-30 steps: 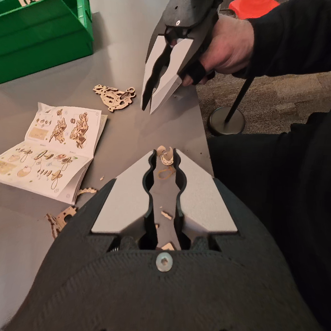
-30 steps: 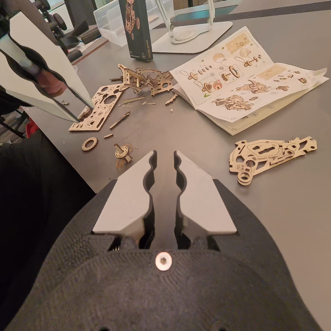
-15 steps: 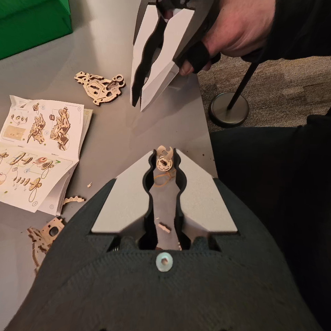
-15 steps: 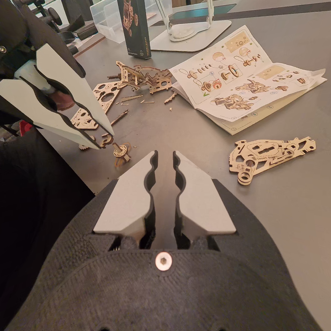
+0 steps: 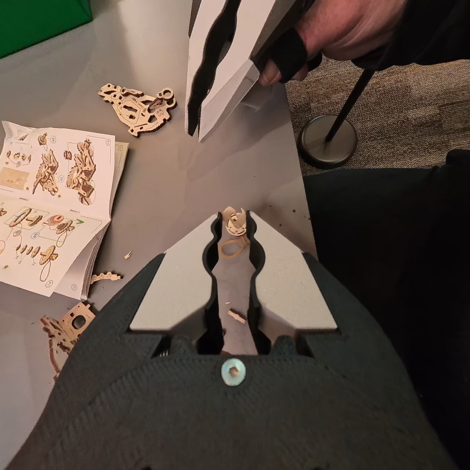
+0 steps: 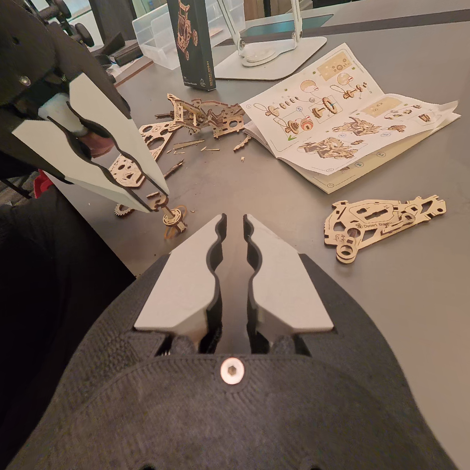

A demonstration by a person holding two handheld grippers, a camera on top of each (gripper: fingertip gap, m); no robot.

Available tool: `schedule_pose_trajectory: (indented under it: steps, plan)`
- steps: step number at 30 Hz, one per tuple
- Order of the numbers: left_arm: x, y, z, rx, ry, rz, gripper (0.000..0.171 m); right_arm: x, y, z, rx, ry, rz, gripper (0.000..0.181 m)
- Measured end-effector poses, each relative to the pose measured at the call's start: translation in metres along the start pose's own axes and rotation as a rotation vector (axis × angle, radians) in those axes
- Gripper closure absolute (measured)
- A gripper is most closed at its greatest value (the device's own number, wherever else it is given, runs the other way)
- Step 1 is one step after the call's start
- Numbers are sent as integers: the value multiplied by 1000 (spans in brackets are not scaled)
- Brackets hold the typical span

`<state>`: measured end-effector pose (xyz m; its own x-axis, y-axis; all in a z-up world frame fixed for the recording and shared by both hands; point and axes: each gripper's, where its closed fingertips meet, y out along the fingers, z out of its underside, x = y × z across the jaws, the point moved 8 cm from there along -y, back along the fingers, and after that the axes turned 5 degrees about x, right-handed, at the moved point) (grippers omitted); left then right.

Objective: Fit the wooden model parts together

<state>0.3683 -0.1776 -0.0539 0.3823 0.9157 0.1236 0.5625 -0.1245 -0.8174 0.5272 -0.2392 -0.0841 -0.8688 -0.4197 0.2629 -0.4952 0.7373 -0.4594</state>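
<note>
**Left wrist view: small wooden part gripped at the fingertips**

A small wooden piece (image 5: 234,220) with an axle and disc is pinched by the left gripper (image 5: 234,216) near the table (image 5: 162,178) edge. The right gripper (image 6: 234,216) is held narrowly apart and empty, near a flat wooden panel (image 6: 381,223) beside the open booklet (image 6: 343,122).

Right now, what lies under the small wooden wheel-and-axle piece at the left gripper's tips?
A tan rubber band loops out from beneath the wheel-and-axle piece on the grey table; the part under it is hidden.
</note>
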Motion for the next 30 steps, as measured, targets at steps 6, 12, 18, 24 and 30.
schedule_pose_trajectory:
  steps: [6,12,18,24,30]
  plan:
    - [-1,1,2,9,-8,1,155,0,0,0,-1,1,0,171]
    - [-2,2,3,23,-4,-4,155,-1,-1,0,-6,4,-4,172]
    - [-3,2,1,12,-4,-9,155,0,0,0,-2,-3,-1,172]
    - [-1,3,0,23,-12,-9,155,0,0,0,-3,0,-5,172]
    - [-1,3,1,30,-19,-17,155,0,-1,0,-4,0,-5,172]
